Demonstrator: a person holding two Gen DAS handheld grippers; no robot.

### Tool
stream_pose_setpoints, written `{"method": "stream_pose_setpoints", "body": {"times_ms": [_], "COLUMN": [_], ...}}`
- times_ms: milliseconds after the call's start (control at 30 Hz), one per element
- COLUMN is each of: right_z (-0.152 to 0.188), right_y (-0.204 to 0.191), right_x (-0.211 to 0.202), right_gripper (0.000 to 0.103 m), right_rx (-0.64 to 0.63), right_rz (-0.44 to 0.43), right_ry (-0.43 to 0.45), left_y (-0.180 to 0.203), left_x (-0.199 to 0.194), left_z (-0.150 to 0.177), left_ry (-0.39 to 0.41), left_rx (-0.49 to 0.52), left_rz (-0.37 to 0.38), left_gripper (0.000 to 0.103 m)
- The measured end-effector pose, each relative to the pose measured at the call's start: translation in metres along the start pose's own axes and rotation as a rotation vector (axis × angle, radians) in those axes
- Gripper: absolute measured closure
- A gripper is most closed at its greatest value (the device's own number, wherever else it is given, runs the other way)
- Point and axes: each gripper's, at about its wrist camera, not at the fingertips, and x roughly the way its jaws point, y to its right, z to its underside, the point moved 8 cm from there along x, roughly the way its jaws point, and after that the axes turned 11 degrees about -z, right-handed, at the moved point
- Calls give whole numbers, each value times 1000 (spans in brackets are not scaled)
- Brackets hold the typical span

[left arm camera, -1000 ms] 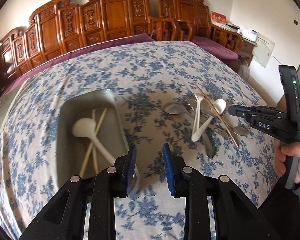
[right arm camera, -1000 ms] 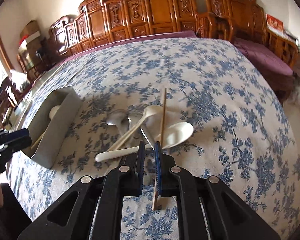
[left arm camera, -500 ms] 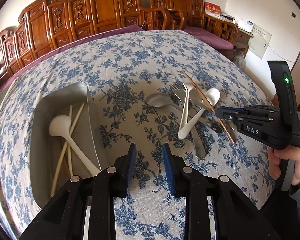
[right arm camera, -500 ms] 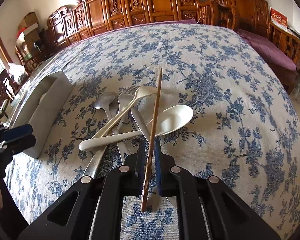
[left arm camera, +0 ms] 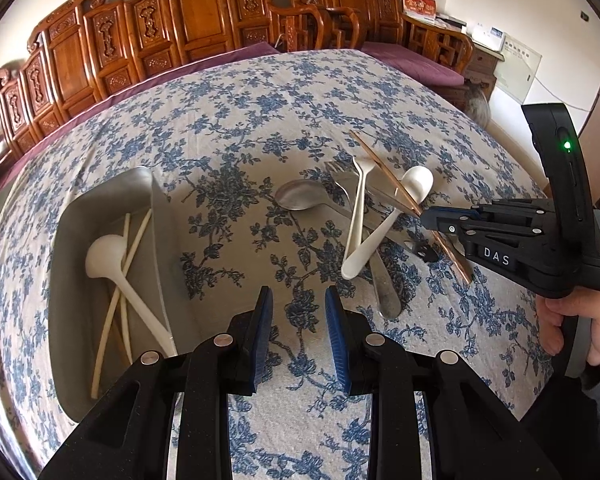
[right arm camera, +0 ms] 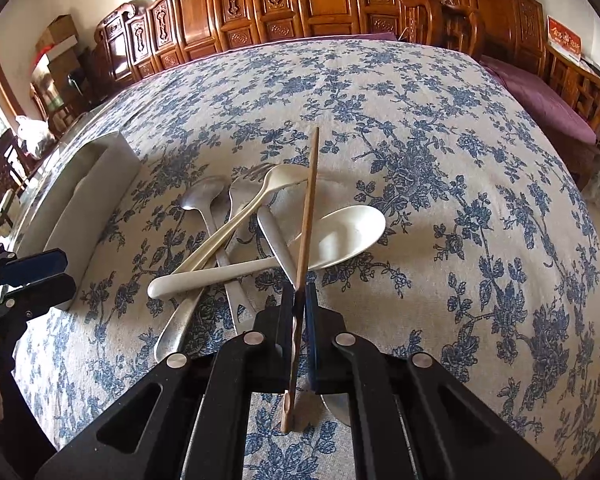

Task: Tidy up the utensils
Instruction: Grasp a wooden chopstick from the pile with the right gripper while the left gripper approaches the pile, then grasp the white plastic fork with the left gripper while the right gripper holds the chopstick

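My right gripper (right arm camera: 299, 294) is shut on a brown wooden chopstick (right arm camera: 309, 200) and holds it just above a pile of utensils: a white spoon (right arm camera: 340, 232), a white fork (right arm camera: 236, 224) and metal spoons (right arm camera: 204, 200). In the left wrist view the right gripper (left arm camera: 430, 216) and the chopstick (left arm camera: 384, 168) are at the right. My left gripper (left arm camera: 298, 312) is open and empty over the cloth, just right of a metal tray (left arm camera: 72, 216) that holds a white ladle (left arm camera: 108, 252) and pale chopsticks (left arm camera: 134, 240).
A blue-flowered tablecloth (right arm camera: 460, 160) covers the round table. Carved wooden chairs (left arm camera: 204, 12) line the far side. The tray also shows in the right wrist view (right arm camera: 76, 204), with the left gripper (right arm camera: 36, 272) beside it.
My right gripper has closed on the brown chopstick and raised it off the pile. My left gripper has swung right, away from over the tray.
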Motion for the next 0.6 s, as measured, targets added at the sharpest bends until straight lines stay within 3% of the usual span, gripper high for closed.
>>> {"method": "stream_pose_setpoints", "body": {"times_ms": [233,467,600], "right_z": [-8,-11,-16], "right_y": [2,1,6], "right_x": [6,6,-7], "right_gripper": [95,97,97], "right_rx": [-32,-31,-9], "right_rz": [40,11,-8], "right_ry": [-6,-18,23], "left_y": [7,12,18], "left_x": [4,10,14], "left_z": [2,-2,-11], "left_ry": [-12,-23,-21], "left_rx": [9,22,25], "left_rz": [-2,-13,-7], "left_gripper": [78,78,78]}}
